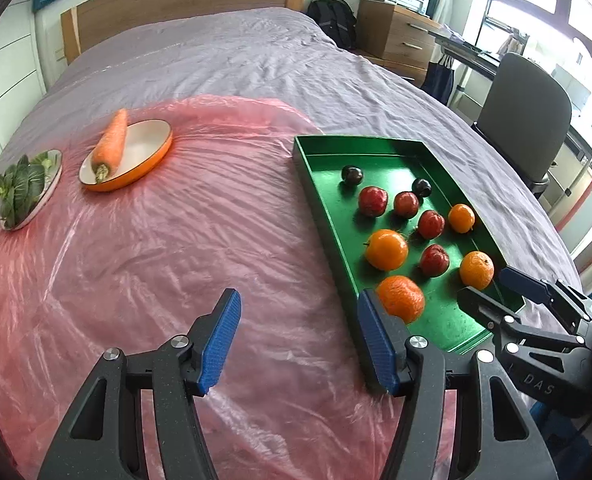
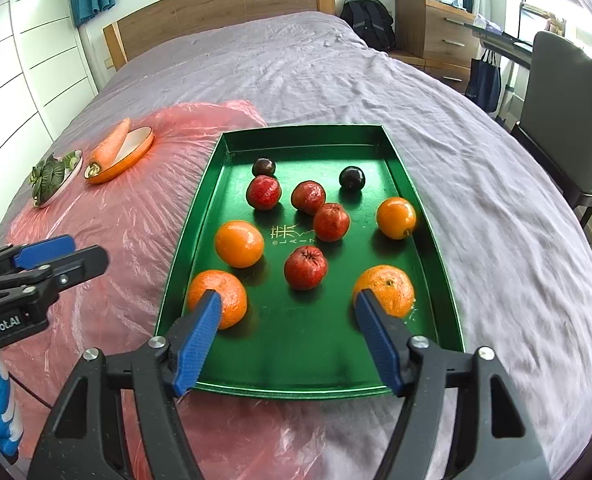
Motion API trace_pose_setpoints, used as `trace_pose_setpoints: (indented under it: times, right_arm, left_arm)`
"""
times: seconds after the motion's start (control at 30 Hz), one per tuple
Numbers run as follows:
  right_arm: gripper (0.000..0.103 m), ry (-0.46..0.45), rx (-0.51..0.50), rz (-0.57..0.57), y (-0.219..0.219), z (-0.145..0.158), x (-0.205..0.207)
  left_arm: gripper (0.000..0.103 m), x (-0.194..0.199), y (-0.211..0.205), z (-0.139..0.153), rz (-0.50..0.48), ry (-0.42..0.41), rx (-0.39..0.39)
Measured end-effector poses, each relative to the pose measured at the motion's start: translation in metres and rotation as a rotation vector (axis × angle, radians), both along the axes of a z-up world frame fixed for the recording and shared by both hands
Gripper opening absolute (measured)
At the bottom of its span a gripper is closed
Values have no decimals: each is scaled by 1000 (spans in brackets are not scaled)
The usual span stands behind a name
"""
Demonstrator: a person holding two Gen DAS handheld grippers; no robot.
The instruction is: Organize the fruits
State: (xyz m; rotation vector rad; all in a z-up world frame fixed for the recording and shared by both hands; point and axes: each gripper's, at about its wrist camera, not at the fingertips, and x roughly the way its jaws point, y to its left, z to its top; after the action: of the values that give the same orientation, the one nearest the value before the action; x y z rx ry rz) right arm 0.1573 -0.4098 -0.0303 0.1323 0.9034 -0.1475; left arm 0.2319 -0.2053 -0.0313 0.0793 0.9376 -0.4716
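A: Ten fruits loose in the green tray [image 2: 431,264] on the bed [image 2: 495,184]: four oranges, four red fruits, two dark plums. Scattered, not sorted by kind.

B: Tongs?

A: Both wide open, gripping nothing. Right tongs [image 2: 288,312] hovering over the tray's near end, one pad in front of the near-left orange [image 2: 220,292], the other in front of the near-right orange [image 2: 387,286]. Left tongs [image 1: 297,312] over the pink plastic sheet [image 1: 156,272], just beside the tray's left wall.

B: Stage?

A: Hard to say. Fits fruit still waiting for sorting, or fruit already gathered into the tray. No verdict from one look.

B: Handling?

A: Oranges: firm, dimpled peel, probably good bite for ribbed pads. Best taken across the widest part, pads level, or a squeeze off-centre likely pops them out. Red fruits, such as the near one [image 2: 305,268]: smaller, glossy, likely slippery, possibly bruisable. Gentle closing, again at the equator. Dark plums [image 2: 351,178] at the far end: smallest, smooth, likely softest. Lightest touch.

B: Risks?

A: Everything round, tray floor slick, so rolling at a nudge. Three red fruits close together mid-tray; little room for a pad between them. Tray thin-walled, probably light, liable to slide on soft bedding.

B: Elsewhere?

A: Carrot [image 1: 112,140] across an orange-rimmed dish [image 1: 152,156], leafy greens [image 1: 20,190] on a plate, both well apart from the tray.
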Motion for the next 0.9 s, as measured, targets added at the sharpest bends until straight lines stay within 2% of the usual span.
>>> trace_pose_setpoints:
  times: [0.23, 0.47, 0.7, 0.9]
  right_arm:
    - [103, -25, -5, 2, 22, 0, -11]
    - [103, -59, -2, 54, 56, 5, -12]
    - [103, -148, -1, 94, 85, 21, -27]
    - [103, -199, -7, 114, 111, 41, -62]
  left_arm:
    - [55, -22, 45, 0, 50, -51, 21]
    - [55, -46, 91, 1, 105, -89, 41]
    - [55, -78, 135, 15, 162, -180, 46]
    - [55, -121, 162, 35, 220, -228, 57]
